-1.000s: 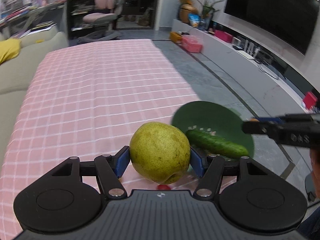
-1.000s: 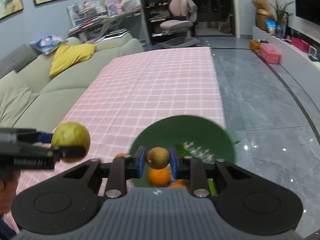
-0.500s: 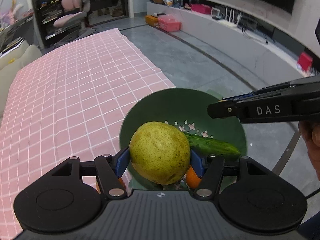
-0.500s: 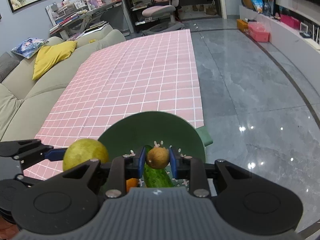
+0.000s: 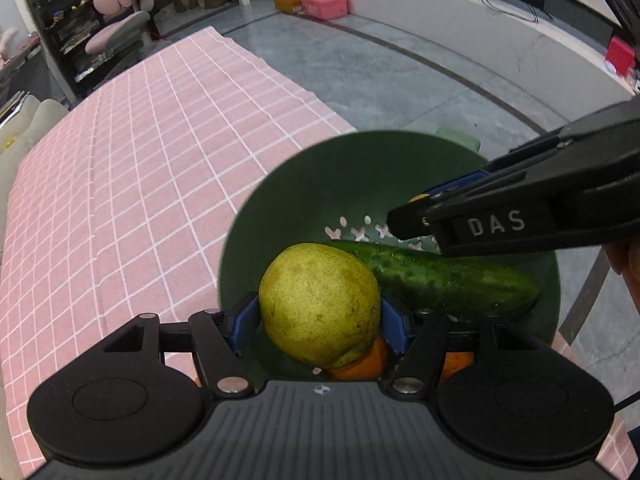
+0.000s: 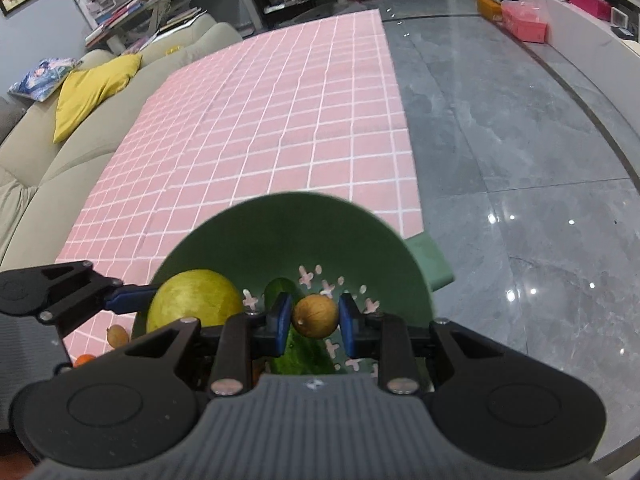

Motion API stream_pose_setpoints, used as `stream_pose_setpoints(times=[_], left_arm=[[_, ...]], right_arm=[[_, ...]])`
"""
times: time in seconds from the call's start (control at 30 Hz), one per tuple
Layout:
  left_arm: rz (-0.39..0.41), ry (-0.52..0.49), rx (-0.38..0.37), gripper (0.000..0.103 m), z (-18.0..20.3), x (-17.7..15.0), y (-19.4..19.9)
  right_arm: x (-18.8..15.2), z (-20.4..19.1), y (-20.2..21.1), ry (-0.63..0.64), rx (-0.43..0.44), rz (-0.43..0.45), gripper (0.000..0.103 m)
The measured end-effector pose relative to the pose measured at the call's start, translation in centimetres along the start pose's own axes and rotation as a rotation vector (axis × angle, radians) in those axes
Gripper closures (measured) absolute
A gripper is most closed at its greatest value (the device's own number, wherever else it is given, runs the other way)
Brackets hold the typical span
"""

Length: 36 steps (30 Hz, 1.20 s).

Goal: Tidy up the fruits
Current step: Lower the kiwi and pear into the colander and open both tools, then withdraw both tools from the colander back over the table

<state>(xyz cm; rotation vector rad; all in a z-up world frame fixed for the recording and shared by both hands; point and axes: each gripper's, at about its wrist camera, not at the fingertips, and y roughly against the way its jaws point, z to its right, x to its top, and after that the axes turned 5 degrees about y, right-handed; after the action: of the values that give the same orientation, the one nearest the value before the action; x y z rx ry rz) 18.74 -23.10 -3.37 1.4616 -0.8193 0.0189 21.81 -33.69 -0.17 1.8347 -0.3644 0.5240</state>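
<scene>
My left gripper (image 5: pixel 320 316) is shut on a yellow-green pear (image 5: pixel 319 304) and holds it over the near left side of a green colander bowl (image 5: pixel 304 184). A cucumber (image 5: pixel 440 280) and oranges (image 5: pixel 356 362) lie in the bowl. My right gripper (image 6: pixel 315 316) is shut on a small brown round fruit (image 6: pixel 314 316) and holds it over the bowl (image 6: pixel 280 224), above the cucumber (image 6: pixel 300 352). The pear (image 6: pixel 192 300) and the left gripper (image 6: pixel 132 296) show at the left of the right wrist view. The right gripper (image 5: pixel 416 216) reaches in from the right in the left wrist view.
The bowl stands at the near right corner of a table with a pink checked cloth (image 6: pixel 280 100). A small brown fruit (image 6: pixel 118 334) and an orange one (image 6: pixel 84 359) lie on the cloth left of the bowl. A sofa (image 6: pixel 48 152) runs along the left, grey floor (image 6: pixel 520 140) on the right.
Both grippers have moved in over the bowl and lower, each still holding its fruit. The bowl looks larger and closer in both views.
</scene>
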Motion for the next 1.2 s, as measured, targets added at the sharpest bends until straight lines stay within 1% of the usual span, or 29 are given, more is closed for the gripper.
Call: stream_pose_setpoints(times=[0.1, 0.3, 0.4, 0.47, 0.5, 0.53, 0.57, 0.6, 0.63, 0.67, 0.8, 0.97, 1.1, 1.2], left_arm=[[0.007, -0.002, 0.003, 0.030, -0.1, 0.1, -0.3], [-0.007, -0.008, 0.013, 0.030, -0.2, 0.5, -0.7], [-0.020, -0.041, 0.038, 0.025, 0.3, 0.9, -1.1], [-0.027, -0.045, 0.043, 0.025, 0.4, 1.0, -1.2], [-0.011, -0.043, 0.044, 0.025, 0.4, 1.0, -1.0], [0.017, -0.037, 0.047, 0.020, 0.3, 1.1, -0.5], [0.047, -0.027, 0.047, 0.017, 0.1, 1.2, 0.1], [0.069, -0.014, 0.041, 0.015, -0.2, 1.4, 0.6], [0.078, -0.004, 0.036, 0.014, -0.4, 1.6, 1.1], [0.090, 0.009, 0.027, 0.014, -0.8, 1.8, 1.7], [0.136, 0.063, 0.023, 0.014, -2.3, 1.7, 3.9], [0.163, 0.157, 0.003, 0.014, -5.3, -0.6, 7.2], [0.171, 0.225, 0.019, 0.014, -7.7, -3.4, 9.5], [0.159, 0.268, 0.035, 0.014, -9.3, -6.0, 10.9]], right_arm=[[0.1, -0.3, -0.6, 0.009, -0.008, -0.009, 0.081], [-0.1, -0.5, -1.7, 0.013, -0.014, -0.032, 0.081], [-0.2, -0.7, -2.2, 0.026, -0.022, -0.041, 0.080], [-0.1, -0.6, -2.1, 0.015, -0.024, -0.041, 0.080], [-0.1, -0.5, -2.1, 0.009, -0.024, -0.039, 0.080], [0.0, -0.5, -2.0, 0.004, -0.025, -0.031, 0.080], [0.0, -0.5, -1.8, 0.002, -0.027, -0.022, 0.079], [0.1, -0.4, -1.7, 0.000, -0.026, -0.013, 0.075], [0.2, -0.4, -1.4, -0.005, -0.027, 0.002, 0.073], [0.3, -0.3, -1.0, -0.020, -0.029, 0.021, 0.067], [0.7, 0.4, 0.4, -0.060, -0.035, 0.066, 0.067], [0.6, 0.2, 2.0, -0.068, -0.030, 0.102, 0.067], [-0.1, -0.7, 3.5, -0.048, -0.026, 0.125, 0.067], [-0.9, -1.8, 4.8, -0.028, -0.017, 0.142, 0.067]])
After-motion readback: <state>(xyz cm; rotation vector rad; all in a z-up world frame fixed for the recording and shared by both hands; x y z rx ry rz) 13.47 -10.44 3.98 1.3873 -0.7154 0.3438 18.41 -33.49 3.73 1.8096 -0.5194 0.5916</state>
